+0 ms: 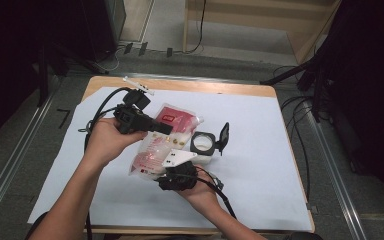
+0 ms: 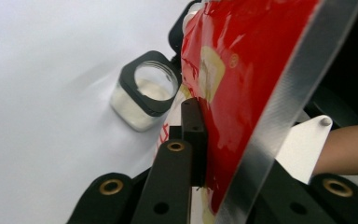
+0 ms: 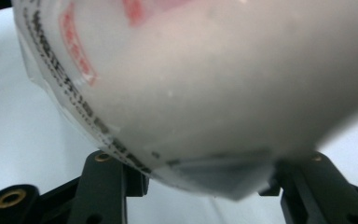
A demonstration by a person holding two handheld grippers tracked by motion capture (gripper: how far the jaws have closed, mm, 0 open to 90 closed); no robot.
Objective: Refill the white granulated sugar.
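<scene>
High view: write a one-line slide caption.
Both hand-held tools, left and right, grip a red-and-clear plastic pouch beside an open square glass jar of white powder.

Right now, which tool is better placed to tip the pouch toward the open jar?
Probably the left tool. It pinches the red-and-white pouch at its upper end, which lies close to the open jar. The right tool supports the pouch's lower end, nearer the person, so it seems suited to lifting.

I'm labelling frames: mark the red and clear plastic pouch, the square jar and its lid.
Red and clear plastic pouch (image 1: 156, 150), high view, clear lower body.
Square clear jar (image 2: 142, 100), left gripper view, black collar.
Black hinged lid (image 1: 224, 137), high view, centre.
</scene>
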